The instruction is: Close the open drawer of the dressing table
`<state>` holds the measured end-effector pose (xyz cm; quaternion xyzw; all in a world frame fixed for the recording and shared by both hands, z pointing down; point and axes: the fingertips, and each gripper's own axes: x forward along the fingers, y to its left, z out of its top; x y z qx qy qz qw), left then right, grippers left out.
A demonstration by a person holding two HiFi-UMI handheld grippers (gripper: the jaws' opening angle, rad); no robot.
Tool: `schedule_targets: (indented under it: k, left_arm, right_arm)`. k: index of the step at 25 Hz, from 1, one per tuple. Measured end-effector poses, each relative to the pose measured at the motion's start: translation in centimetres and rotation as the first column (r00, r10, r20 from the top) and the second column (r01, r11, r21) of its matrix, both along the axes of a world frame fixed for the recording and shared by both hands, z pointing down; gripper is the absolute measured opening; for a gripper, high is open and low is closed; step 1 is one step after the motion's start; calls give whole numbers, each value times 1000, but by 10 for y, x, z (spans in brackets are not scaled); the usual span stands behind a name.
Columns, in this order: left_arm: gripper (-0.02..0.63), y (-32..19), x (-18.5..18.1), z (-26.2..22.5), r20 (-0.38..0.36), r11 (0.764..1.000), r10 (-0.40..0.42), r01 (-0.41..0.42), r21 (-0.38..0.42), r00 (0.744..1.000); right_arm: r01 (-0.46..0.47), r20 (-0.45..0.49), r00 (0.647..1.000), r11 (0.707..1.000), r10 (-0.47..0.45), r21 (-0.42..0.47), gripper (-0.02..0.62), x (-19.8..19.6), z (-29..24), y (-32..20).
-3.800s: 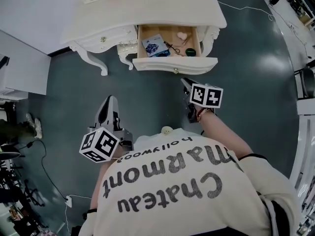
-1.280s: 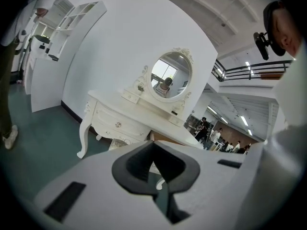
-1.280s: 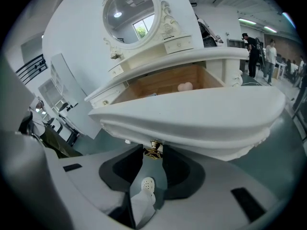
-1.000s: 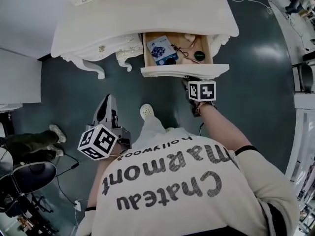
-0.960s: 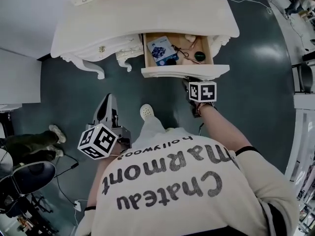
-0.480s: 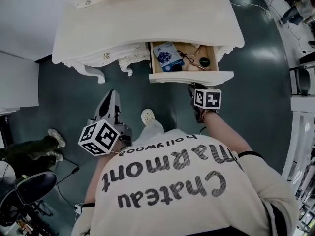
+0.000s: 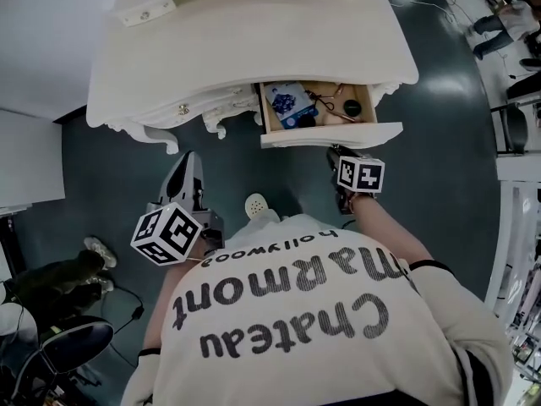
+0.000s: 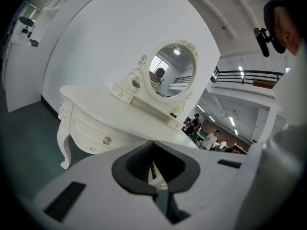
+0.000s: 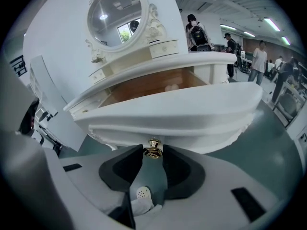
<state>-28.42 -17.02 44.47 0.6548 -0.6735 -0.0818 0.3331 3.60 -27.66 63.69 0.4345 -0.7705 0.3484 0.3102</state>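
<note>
The white dressing table (image 7: pixel 245 36) stands ahead of me with its right drawer (image 7: pixel 331 134) pulled out. Inside the drawer lie a blue packet (image 7: pixel 289 101), a dark round thing (image 7: pixel 352 107) and small bits. My right gripper (image 7: pixel 337 151) is up against the drawer front. In the right gripper view the gold knob (image 9: pixel 153 150) sits between the tips of my right gripper (image 9: pixel 153 153), touching both. My left gripper (image 7: pixel 189 161) hangs lower left, away from the table. In the left gripper view, my left gripper (image 8: pixel 154 152) is shut on nothing.
An oval mirror (image 8: pixel 170 71) tops the table. A second, shut drawer with a knob (image 7: pixel 183 108) is at the left. A curved table leg (image 7: pixel 161 135) reaches the dark floor. My shoe (image 7: pixel 256 205) is below the drawer. A person's legs (image 7: pixel 59 273) and a chair (image 7: pixel 72 345) are at lower left.
My right gripper has come up from the floor side to the drawer front and stays at the knob. The drawer sits a little further under the table top. The left gripper has hardly moved.
</note>
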Motion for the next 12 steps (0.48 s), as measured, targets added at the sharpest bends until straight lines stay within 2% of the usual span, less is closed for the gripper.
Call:
schedule_targets:
  k: [12]
  left_arm:
    - [8, -21, -25, -6, 11, 1000, 20, -20, 18, 1000]
  right_arm:
    - [-85, 2, 996, 996, 85, 6, 147, -5, 2, -16]
